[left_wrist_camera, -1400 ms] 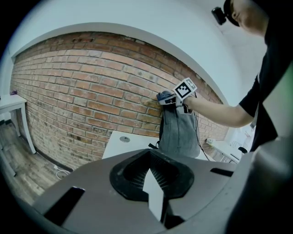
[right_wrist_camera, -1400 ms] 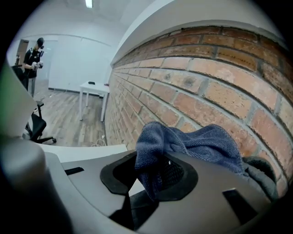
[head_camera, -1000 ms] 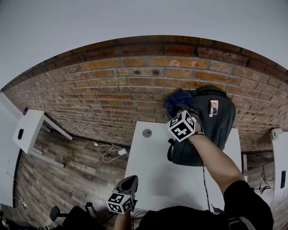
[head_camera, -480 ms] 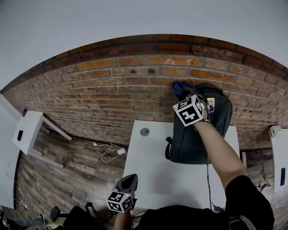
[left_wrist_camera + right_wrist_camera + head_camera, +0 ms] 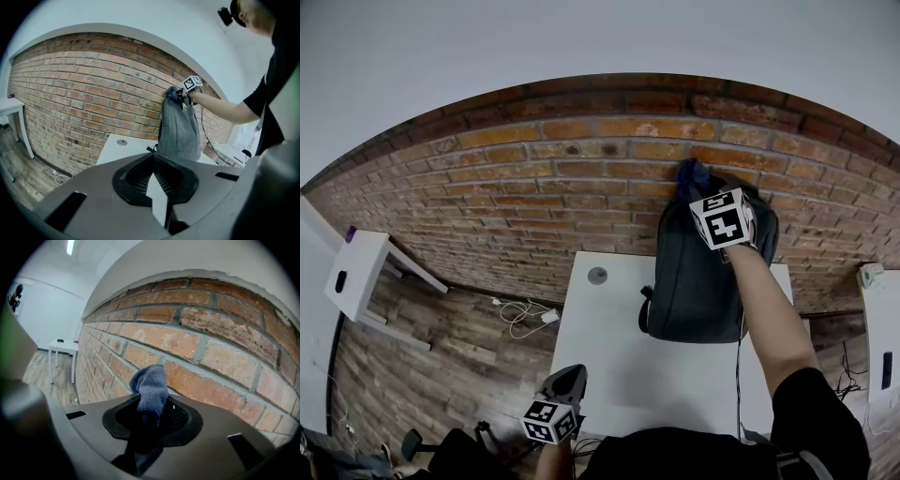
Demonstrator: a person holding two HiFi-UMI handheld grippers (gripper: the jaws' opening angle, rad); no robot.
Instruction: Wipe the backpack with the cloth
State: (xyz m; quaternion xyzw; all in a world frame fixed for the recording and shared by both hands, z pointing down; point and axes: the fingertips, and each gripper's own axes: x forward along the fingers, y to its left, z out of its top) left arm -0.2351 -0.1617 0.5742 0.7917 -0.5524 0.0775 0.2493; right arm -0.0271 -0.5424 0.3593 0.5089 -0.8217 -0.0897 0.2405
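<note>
A dark grey backpack (image 5: 698,277) stands upright on the white table (image 5: 609,356), leaning against the brick wall (image 5: 534,178). My right gripper (image 5: 700,190) is at the backpack's top edge, shut on a blue cloth (image 5: 691,174) that bulges out toward the bricks. The right gripper view shows the cloth (image 5: 151,385) pinched in that gripper (image 5: 151,412), with brick close behind. My left gripper (image 5: 568,379) hangs low at the table's near edge, shut and empty. In the left gripper view, past the gripper (image 5: 155,180), the backpack (image 5: 180,133) and cloth (image 5: 172,93) show far off.
A round cable port (image 5: 597,276) sits in the table left of the backpack. A black cable (image 5: 738,361) runs down the table's right side. A white side table (image 5: 358,272) stands at far left, loose cables (image 5: 525,315) lie on the wood floor, another white desk (image 5: 883,328) at right.
My right gripper has carried the cloth up and to the right, from the backpack's upper left side to its top edge. The left gripper has stayed put.
</note>
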